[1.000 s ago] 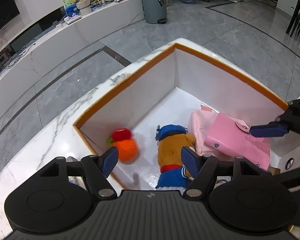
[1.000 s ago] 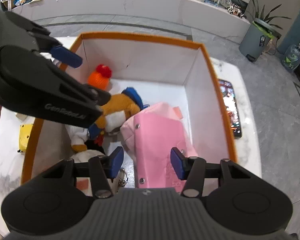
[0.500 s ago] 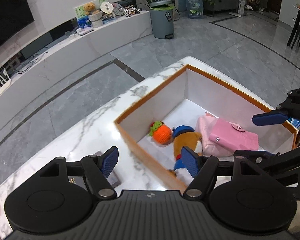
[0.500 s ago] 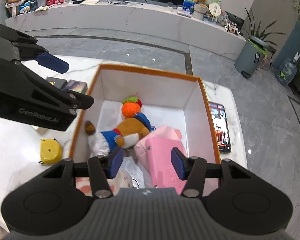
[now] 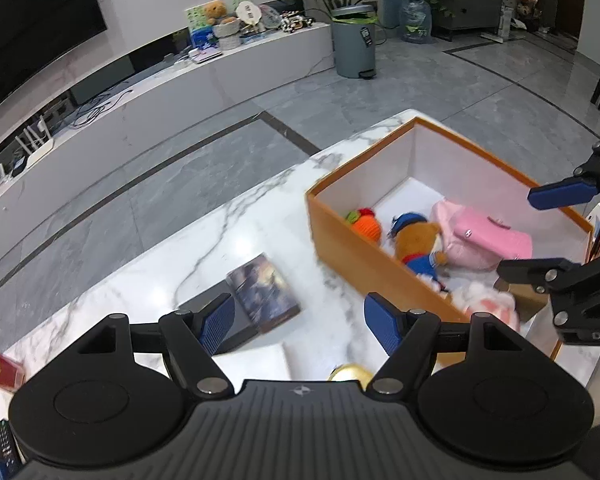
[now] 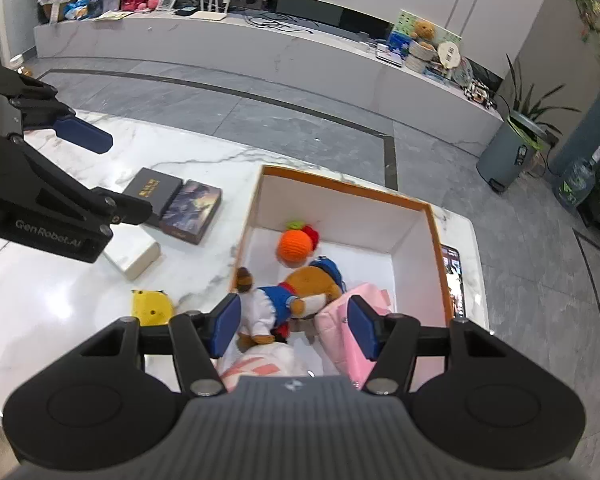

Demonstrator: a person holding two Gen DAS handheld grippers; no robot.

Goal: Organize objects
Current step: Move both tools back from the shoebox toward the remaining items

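Black box (image 6: 153,191): lies flat on the marble table (image 6: 52,312), left of the crate; untouched so far.
Picture book (image 6: 192,211): touching the black box's right side, also flat; the left wrist view now takes it in (image 5: 263,293), where a second ago only the crate's inside showed.
White block (image 6: 134,257): on the table, just in front of the two books.
Yellow toy (image 6: 151,306): alone on the table, just beside the crate's left wall, not yet stowed.
Left gripper (image 5: 299,322): empty, jaws apart and widening; it has pulled back and up from the crate and now hangs over the book end of the table.
Crate (image 6: 436,236): orange outside, white inside, open top, on the table's right part.
Crate contents: orange ball (image 6: 296,245) at the far end, bear (image 6: 300,292) in blue in the middle, pink pouch (image 5: 484,236) to the right, a white and pink soft thing (image 6: 260,362) at the near end.
Right gripper (image 6: 292,326): empty, jaws apart and widening; it has risen out of the crate and hangs above the bear and pouch, touching neither.
Phone (image 6: 454,280): on the table, close along the crate's right wall.
Meaning: both drops look finished; the table items left of the crate appear to be next, probably starting with the book or the yellow toy.
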